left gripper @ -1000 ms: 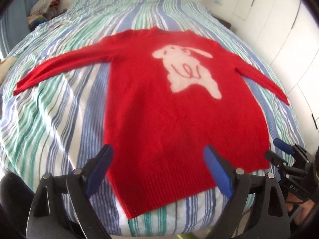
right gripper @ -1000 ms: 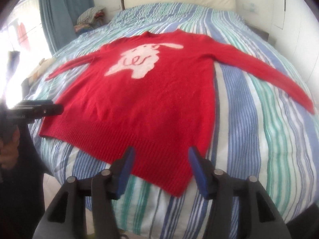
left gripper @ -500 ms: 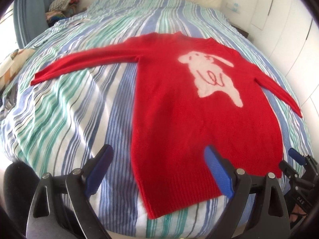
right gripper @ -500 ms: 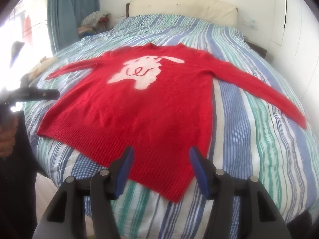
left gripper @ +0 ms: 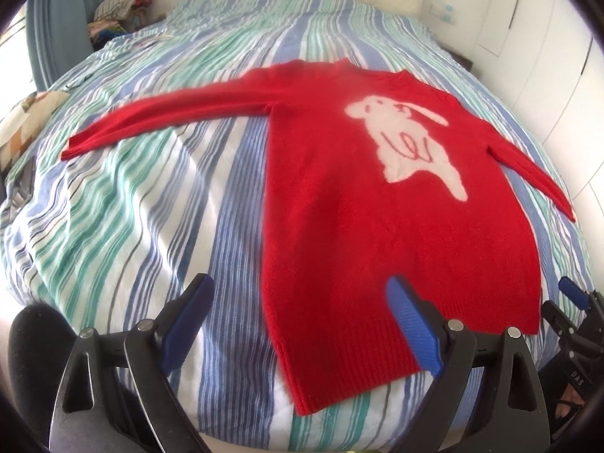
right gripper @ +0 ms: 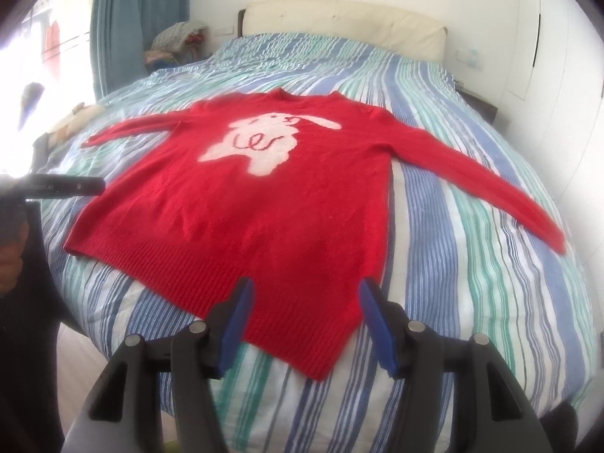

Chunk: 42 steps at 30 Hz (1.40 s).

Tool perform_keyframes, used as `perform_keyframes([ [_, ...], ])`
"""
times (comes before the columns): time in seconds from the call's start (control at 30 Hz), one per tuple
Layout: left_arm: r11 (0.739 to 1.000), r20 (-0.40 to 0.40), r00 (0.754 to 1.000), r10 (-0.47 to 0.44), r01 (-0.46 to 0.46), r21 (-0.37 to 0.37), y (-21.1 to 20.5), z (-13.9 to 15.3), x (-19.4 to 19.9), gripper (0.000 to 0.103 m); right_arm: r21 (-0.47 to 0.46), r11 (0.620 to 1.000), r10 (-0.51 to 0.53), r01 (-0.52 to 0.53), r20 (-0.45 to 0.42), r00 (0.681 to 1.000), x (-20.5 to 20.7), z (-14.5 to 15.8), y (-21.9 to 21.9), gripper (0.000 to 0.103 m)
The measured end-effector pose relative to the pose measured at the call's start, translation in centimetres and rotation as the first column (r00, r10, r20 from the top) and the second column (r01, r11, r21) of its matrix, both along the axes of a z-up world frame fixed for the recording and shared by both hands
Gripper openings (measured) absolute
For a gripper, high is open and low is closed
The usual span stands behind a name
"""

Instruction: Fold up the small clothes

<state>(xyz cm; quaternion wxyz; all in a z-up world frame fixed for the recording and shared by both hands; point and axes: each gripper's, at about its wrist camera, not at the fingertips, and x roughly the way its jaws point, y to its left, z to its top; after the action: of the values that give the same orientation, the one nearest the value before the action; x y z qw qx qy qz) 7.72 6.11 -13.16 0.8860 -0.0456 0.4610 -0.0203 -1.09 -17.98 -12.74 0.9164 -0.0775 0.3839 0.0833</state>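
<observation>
Red knit sweater [left gripper: 377, 234], fuzzy, ribbed hem, white dog patch, lies flat w/ sleeves spread on striped bed [left gripper: 143, 207]. Hem runs along bed's near edge; bare cover at 9 o'clock of the body. Left tongs [left gripper: 298, 324] gape wide, empty, hem corner btwn tips. Right tongs [right gripper: 304, 321] about half open, empty, over hem's other corner.
</observation>
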Motion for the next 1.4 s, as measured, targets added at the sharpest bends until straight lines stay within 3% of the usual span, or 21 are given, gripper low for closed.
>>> perform_keyframes([
  [0.17, 0.998, 0.032, 0.999, 0.041, -0.039, -0.046, 0.1, 0.1, 1.3, 0.095, 0.008, 1.000, -0.005, 0.005, -0.003, 1.000, 0.1, 0.0, -0.1, 0.058],
  [0.27, 0.997, 0.031, 0.998, 0.051, -0.049, -0.064, 0.0, 0.0, 3.7, 0.100, 0.007, 0.998, -0.061, 0.061, -0.024, 0.998, 1.1, 0.2, -1.1, 0.058],
  [0.3, 0.997, 0.024, 0.998, 0.054, -0.052, -0.059, 0.0, -0.2, 4.8, 0.100, 0.016, 0.997, -0.079, 0.080, -0.037, 0.996, 1.9, 0.4, -1.8, 0.058],
  [0.37, 0.996, -0.016, 0.997, 0.082, -0.082, -0.029, 0.1, -1.0, 6.7, 0.100, -0.011, 0.992, -0.129, 0.129, -0.082, 0.988, 4.6, 0.7, -3.2, 0.071],
  [0.43, 0.994, -0.026, 0.996, 0.089, -0.090, -0.057, 0.4, -1.3, 7.1, 0.100, -0.084, 0.980, -0.191, 0.179, -0.161, 0.968, 7.7, 0.7, -4.3, 0.072],
  [0.5, 0.993, -0.023, 0.996, 0.091, -0.093, -0.069, 0.5, -1.6, 6.7, 0.100, -0.096, 0.970, -0.236, 0.222, -0.168, 0.957, 9.1, 1.2, -5.3, 0.072],
  [0.6, 0.998, -0.049, 0.997, 0.057, -0.057, -0.017, -0.2, -2.8, 6.4, 0.100, -0.118, 0.962, -0.261, 0.245, -0.149, 0.954, 9.4, 1.8, -5.5, 0.072],
  [0.7, 0.998, -0.129, 0.992, 0.005, 0.002, 0.061, -1.3, -4.9, 6.6, 0.101, -0.164, 0.957, -0.265, 0.240, -0.153, 0.952, 9.8, 0.9, -5.2, 0.072],
  [0.77, 0.993, -0.119, 0.993, -0.011, 0.024, 0.114, -1.9, -5.5, 6.2, 0.102, -0.153, 0.955, -0.278, 0.254, -0.166, 0.946, 10.2, 0.4, -5.4, 0.072],
  [0.9, 0.995, -0.129, 0.992, 0.006, 0.007, 0.103, -2.0, -6.0, 6.2, 0.103, -0.162, 0.951, -0.289, 0.263, -0.167, 0.943, 10.5, 0.1, -5.2, 0.072],
  [1.13, 0.991, -0.169, 0.985, -0.014, 0.036, 0.126, -2.3, -5.6, 6.1, 0.102, -0.175, 0.934, -0.340, 0.311, -0.166, 0.926, 10.7, -0.5, -5.5, 0.072],
  [1.4, 0.995, -0.138, 0.990, -0.017, 0.031, 0.097, -1.9, -2.8, 6.5, 0.102, -0.232, 0.913, -0.375, 0.336, -0.152, 0.914, 10.7, -0.4, -6.2, 0.072],
])
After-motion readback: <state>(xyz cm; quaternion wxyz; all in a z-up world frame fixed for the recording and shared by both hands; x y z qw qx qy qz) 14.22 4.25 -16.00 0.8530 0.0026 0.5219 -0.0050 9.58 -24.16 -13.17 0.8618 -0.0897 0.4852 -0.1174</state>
